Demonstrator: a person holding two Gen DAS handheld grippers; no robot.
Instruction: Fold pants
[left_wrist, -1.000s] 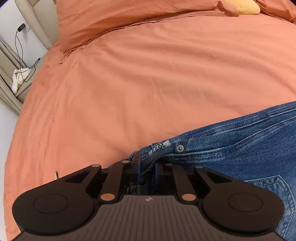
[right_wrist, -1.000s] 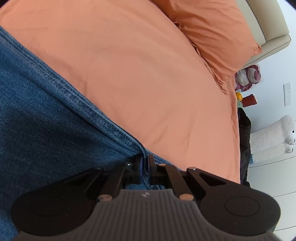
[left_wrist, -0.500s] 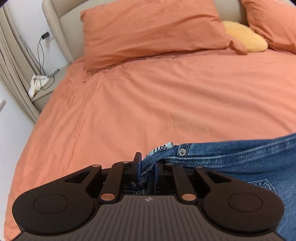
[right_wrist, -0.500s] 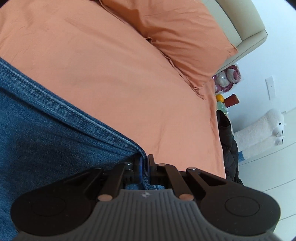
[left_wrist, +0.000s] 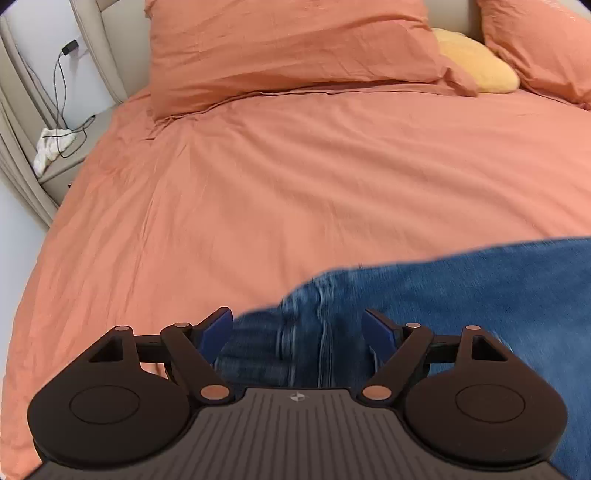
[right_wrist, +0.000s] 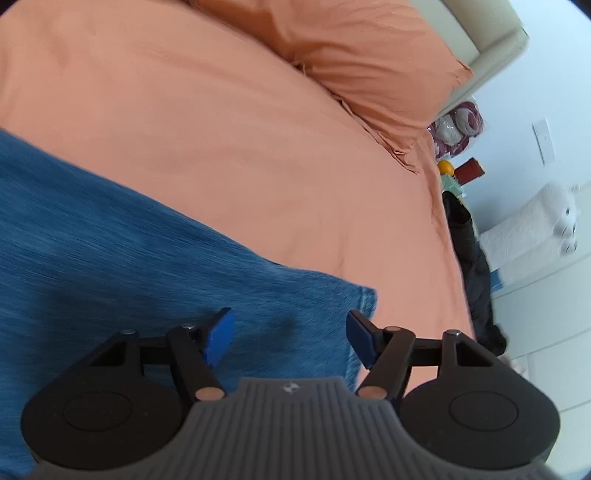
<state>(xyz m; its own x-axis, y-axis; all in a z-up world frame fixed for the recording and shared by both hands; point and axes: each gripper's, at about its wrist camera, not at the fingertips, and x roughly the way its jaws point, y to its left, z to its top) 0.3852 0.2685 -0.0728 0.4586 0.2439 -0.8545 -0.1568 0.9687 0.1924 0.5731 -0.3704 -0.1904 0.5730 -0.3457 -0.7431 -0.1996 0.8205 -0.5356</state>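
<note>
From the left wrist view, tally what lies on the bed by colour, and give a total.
Orange pillows: 2
Yellow cushion: 1
Blue jeans: 1
Total: 4
</note>
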